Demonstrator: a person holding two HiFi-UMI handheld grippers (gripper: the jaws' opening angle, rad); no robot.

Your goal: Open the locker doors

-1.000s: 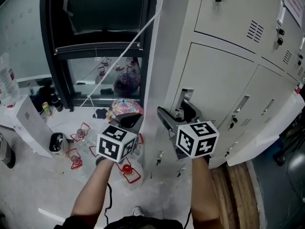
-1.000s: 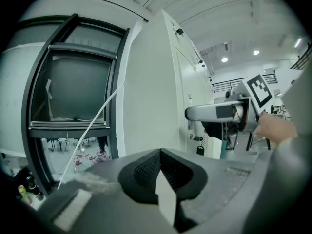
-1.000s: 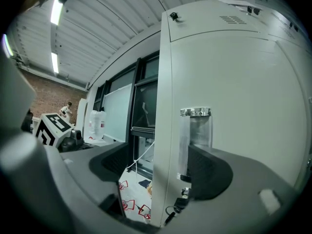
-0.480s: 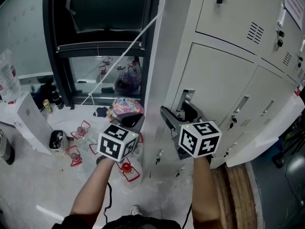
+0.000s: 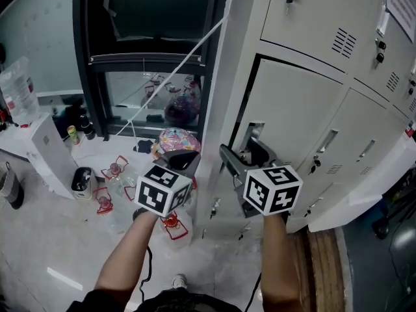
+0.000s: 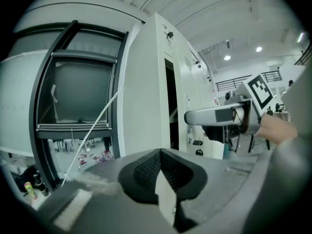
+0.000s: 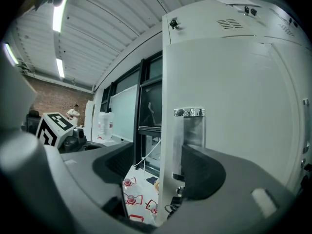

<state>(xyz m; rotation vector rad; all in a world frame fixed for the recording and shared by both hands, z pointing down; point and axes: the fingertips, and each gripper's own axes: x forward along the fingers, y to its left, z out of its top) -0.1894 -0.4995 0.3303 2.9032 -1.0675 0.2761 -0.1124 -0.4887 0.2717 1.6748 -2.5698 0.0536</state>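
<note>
Two grippers, one job: the right gripper (image 5: 242,156) spreads its jaws astride the ajar locker door (image 5: 296,106) at its recessed handle (image 7: 189,126), likely to hook it outward, while the left gripper (image 5: 181,163) hangs left of that door, jaws pressed together, empty.

"Can you see into the locker behind the door (image 5: 296,116)?"

"No. The gap along its left edge is only a dark strip."

"And the door's lower part, from the right gripper (image 7: 163,175)?"

"Hidden behind its jaws. The top lockers (image 5: 312,12) are cut off by the head view's upper edge."

"Those red-edged things (image 5: 114,169) on the floor (image 5: 45,239)?"

"Too small to tell. The left gripper (image 5: 180,162) sits mostly under its own cube there."
</note>
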